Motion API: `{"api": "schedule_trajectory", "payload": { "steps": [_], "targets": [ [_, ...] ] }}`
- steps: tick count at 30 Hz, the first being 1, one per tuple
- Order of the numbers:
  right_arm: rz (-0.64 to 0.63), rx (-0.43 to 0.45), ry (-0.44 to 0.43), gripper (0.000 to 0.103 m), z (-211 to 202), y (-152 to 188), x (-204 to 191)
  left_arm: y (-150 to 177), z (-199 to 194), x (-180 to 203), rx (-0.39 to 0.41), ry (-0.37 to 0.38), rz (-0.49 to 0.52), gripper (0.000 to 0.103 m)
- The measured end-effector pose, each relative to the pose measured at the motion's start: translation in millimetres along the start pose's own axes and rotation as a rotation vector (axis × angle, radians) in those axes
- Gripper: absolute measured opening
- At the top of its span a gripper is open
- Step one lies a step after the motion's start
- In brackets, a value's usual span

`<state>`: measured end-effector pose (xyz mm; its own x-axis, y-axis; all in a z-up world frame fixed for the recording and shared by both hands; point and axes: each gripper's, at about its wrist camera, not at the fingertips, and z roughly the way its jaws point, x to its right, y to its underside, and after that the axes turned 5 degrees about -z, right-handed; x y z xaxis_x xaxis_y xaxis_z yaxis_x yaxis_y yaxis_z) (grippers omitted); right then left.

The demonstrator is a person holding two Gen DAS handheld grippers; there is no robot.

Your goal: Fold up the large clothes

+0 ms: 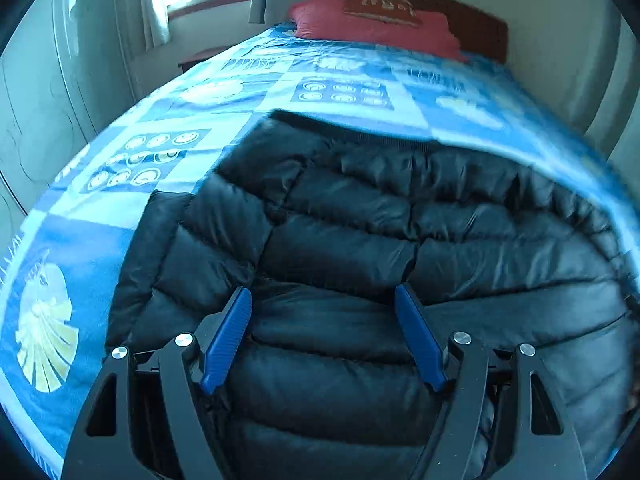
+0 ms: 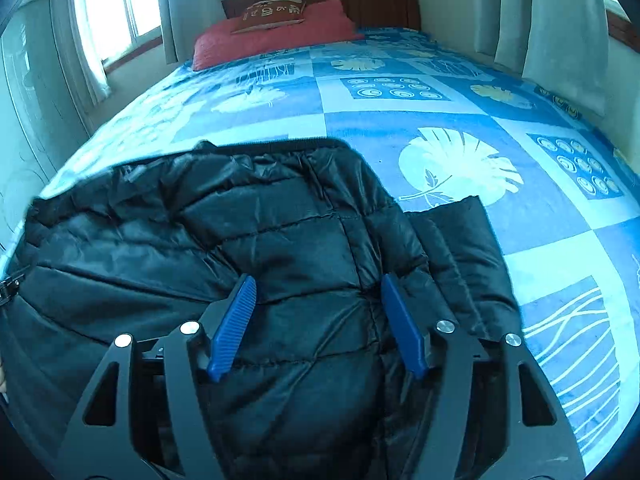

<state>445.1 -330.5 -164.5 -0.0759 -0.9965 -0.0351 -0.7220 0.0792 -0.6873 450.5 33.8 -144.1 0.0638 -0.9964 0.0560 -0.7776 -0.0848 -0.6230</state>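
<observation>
A black quilted puffer jacket [image 1: 360, 240] lies spread on a bed with a blue patterned cover [image 1: 160, 120]. My left gripper [image 1: 324, 294] is open, its blue fingers spread just above the jacket's left part. The jacket also shows in the right wrist view [image 2: 280, 232], with a sleeve or flap [image 2: 464, 236] sticking out to its right. My right gripper [image 2: 318, 284] is open and hovers over the jacket's right part, holding nothing. The jacket's near edge is hidden under both grippers.
A red pillow [image 2: 272, 36] with a brown cushion [image 2: 272, 14] lies at the wooden headboard [image 2: 360, 0]. The blue bed cover [image 2: 480, 120] stretches beyond the jacket. Windows with curtains [image 2: 92, 40] and a wardrobe [image 1: 36, 92] stand at the left.
</observation>
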Motion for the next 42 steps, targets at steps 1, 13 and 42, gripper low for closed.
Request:
{"api": "schedule_trajectory", "payload": {
  "steps": [1, 13, 42],
  "targets": [
    [0.004, 0.000, -0.003, 0.066, -0.8, -1.2, 0.3, -0.1, 0.3, 1.3, 0.000, -0.013, 0.008, 0.074],
    [0.153, -0.005, 0.012, 0.076, -123.0, 75.6, 64.0, 74.2, -124.0, -112.1, 0.050, 0.023, -0.358, 0.076],
    [0.388, -0.015, -0.164, 0.015, -164.6, 156.6, 55.8, 135.1, -135.9, -126.9, -0.028, 0.222, -0.525, 0.024]
  ]
}}
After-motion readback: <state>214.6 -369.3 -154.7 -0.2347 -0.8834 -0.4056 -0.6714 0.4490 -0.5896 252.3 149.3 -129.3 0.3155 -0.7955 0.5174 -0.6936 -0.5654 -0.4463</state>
